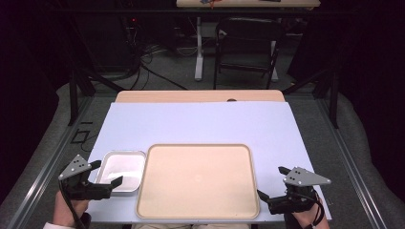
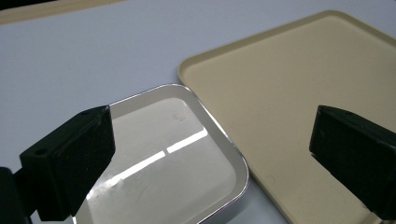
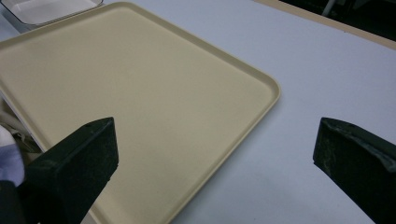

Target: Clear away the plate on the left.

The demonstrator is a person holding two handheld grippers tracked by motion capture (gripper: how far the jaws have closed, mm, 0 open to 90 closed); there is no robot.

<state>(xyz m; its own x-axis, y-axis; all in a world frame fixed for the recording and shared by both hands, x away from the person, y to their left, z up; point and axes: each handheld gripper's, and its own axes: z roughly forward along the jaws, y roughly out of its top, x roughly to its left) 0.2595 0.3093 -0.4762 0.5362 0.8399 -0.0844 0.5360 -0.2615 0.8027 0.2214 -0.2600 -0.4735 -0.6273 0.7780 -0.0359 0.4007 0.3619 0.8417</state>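
Note:
A large beige tray (image 1: 198, 179) lies empty at the front middle of the table. Touching its left side is a small shiny metal tray (image 1: 125, 164), also empty. My left gripper (image 1: 106, 172) hovers open over the metal tray's front left part. In the left gripper view, the left gripper (image 2: 214, 125) spans the metal tray (image 2: 173, 154) and the beige tray (image 2: 289, 79). My right gripper (image 1: 272, 182) stands open just off the beige tray's front right corner. In the right gripper view, the right gripper (image 3: 217, 135) has nothing between its jaws and looks across the beige tray (image 3: 140, 79) toward the metal tray (image 3: 42, 9).
A pale lavender mat (image 1: 200, 124) covers the table, with a wooden strip (image 1: 200, 96) along the far edge. Black frame posts (image 1: 73, 90) stand at both far corners. A dark chair (image 1: 248, 47) and another table's leg (image 1: 198, 47) are beyond.

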